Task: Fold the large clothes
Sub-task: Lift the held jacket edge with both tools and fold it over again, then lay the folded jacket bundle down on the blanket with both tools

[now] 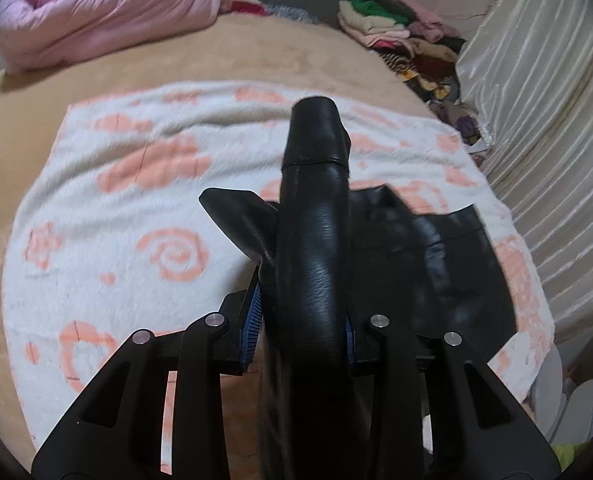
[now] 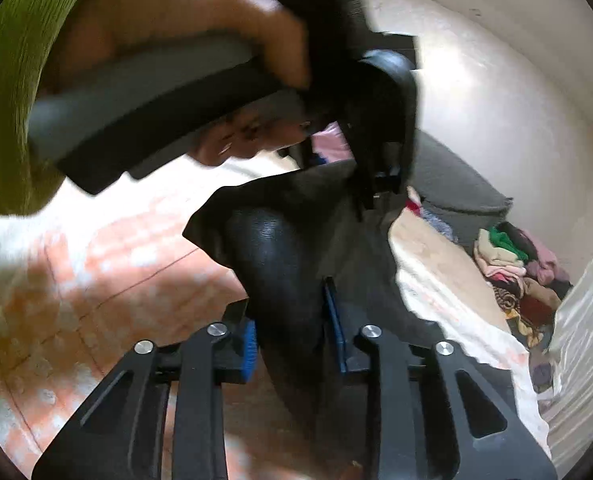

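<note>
On your left, the pink quilt (image 1: 104, 12) sits rolled at the far end of the bed, with the white and orange blanket (image 1: 136, 184) spread before it. Your left gripper (image 1: 302, 320) has its 2 blue pads (image 1: 252, 320) pinched on the black leather garment (image 1: 316, 248), which trails over the blanket. Your right gripper (image 2: 294, 334) clamps the same garment. Right of it lies a pile of clothes (image 2: 512, 264).

No words, labels, brands or numbers can be read in either view. The white blanket (image 1: 144, 200) carries only peach flower and spiral patterns, not writing, and the black garment (image 1: 316, 248) shows no tag or print.
</note>
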The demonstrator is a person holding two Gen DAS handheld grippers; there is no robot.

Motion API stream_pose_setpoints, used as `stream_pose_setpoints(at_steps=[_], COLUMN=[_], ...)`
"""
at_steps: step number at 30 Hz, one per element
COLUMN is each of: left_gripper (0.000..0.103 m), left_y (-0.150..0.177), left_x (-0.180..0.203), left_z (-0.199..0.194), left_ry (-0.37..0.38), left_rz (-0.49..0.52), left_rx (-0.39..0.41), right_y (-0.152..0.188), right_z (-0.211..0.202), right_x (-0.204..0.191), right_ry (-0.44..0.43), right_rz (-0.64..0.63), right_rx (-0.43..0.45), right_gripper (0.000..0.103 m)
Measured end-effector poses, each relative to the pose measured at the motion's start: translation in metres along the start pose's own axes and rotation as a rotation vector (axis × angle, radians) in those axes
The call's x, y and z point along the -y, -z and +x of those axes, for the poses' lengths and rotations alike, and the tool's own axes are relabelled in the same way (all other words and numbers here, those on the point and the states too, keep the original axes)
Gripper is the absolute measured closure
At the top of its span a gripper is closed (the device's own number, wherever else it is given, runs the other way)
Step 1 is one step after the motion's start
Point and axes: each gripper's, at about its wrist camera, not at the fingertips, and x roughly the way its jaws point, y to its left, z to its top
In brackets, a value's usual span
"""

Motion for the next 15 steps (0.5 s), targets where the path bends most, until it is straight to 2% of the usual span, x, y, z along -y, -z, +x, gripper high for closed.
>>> stream_pose_setpoints(at_steps=[7, 15], left_gripper=[0.078, 0.07], left_y=[-0.026, -0.04], left_x=[0.068, 0.169], left_z=[-0.011, 0.009], left_ry=[0.021, 0.037], left_rz=[0.089, 0.233], left_rx=[0.054, 0.059], right_y=[0.004, 0.041], right_z=[-0.037, -0.078], right_x=[0.068, 0.125], right_ry=[0.083, 0.183], right_rz=[0.125, 0.277], right_rx=[0.053, 0.058], right_gripper=[0.085, 0.086])
